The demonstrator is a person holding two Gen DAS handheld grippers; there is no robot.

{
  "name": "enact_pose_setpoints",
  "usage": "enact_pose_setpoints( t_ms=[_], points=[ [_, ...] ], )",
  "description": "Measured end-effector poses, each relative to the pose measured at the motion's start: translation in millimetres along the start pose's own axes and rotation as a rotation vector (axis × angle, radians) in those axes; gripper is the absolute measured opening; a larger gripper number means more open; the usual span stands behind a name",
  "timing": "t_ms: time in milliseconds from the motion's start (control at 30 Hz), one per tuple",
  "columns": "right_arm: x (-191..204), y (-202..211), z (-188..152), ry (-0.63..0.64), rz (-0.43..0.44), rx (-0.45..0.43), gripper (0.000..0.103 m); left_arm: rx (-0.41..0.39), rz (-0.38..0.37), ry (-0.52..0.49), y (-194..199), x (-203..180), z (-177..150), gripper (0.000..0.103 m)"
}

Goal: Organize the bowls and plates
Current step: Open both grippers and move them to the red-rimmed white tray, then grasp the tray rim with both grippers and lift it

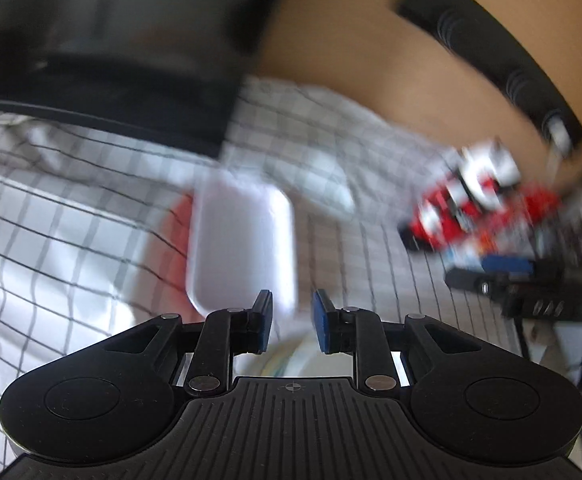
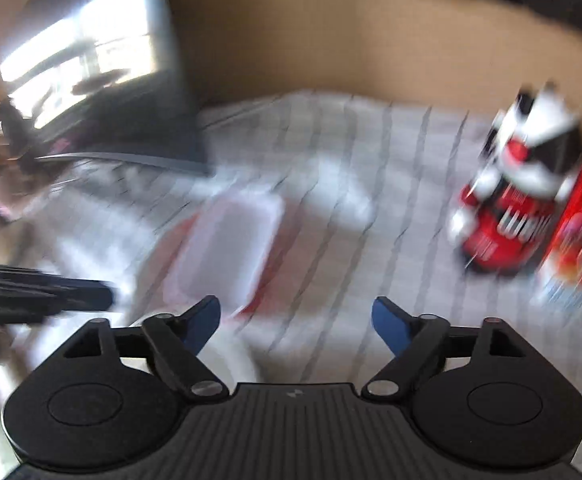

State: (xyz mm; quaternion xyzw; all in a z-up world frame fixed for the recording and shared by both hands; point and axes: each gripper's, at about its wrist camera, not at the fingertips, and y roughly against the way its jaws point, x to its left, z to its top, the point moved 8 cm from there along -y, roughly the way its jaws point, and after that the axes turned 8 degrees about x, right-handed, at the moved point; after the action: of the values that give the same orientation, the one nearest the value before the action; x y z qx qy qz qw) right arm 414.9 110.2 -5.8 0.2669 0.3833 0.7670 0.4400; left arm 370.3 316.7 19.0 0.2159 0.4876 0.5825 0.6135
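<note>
The checked cloth point(image 1: 371, 280) covers the table. On it, at about eleven o'clock from the left gripper point(image 1: 291, 320), a white rectangular dish point(image 1: 243, 240) sits on something red (blurred). The left gripper is narrowly parted and holds nothing; only its view shows a pale, round-rimmed dish point(image 1: 287, 360), plate or bowl I cannot tell, below its fingers. The right gripper point(image 2: 297, 324) is spread wide, released. Stacking looks partly done.

Two wrist fisheyes angled down, close over checked cloth point(image 1: 371, 264), sharing white tray point(image 2: 227, 248)

White tray point(image 2: 227, 248) and red-and-white package point(image 2: 511, 200) smeared by motion blur; package lettering illegible.
</note>
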Motion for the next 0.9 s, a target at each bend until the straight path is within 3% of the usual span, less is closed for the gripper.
enact_pose_setpoints(
  t_ms=[100,233,333,467,533,600,667,767,900],
  points=[
    [-9.2,-32.1,20.9,0.003,-0.024,0.039,0.091,0.006,0.051,0.042,-21.1,20.9,22.5,0.025],
    [0.4,-90.6,34.8,0.049,0.136,0.157,0.089,0.066,0.118,0.139,-72.1,50.3,37.1,0.025],
    [8.0,-136.7,37.4,0.021,0.219,0.217,0.069,0.089,0.176,0.171,-105.8,64.1,40.1,0.025],
    [20.9,-189.1,34.7,-0.020,0.293,0.286,0.066,0.132,0.258,0.184,-135.5,77.1,40.3,0.025],
    [30.0,-203.5,27.9,-0.030,0.338,0.324,0.054,0.155,0.267,0.186,-144.7,80.8,39.9,0.025],
    [36.3,-206.6,27.1,-0.017,0.358,0.308,0.045,0.177,0.268,0.170,-155.8,80.7,38.9,0.025],
    [41.9,-205.7,28.4,0.008,0.377,0.319,0.020,0.200,0.245,0.149,-162.8,74.5,40.2,0.025],
    [36.6,-184.4,33.5,0.017,0.348,0.259,0.017,0.201,0.213,0.062,-158.4,48.7,46.2,0.025],
    [17.7,-130.6,46.5,0.017,0.307,0.127,0.017,0.130,0.161,-0.042,-127.3,6.5,59.4,0.025]
  ],
)
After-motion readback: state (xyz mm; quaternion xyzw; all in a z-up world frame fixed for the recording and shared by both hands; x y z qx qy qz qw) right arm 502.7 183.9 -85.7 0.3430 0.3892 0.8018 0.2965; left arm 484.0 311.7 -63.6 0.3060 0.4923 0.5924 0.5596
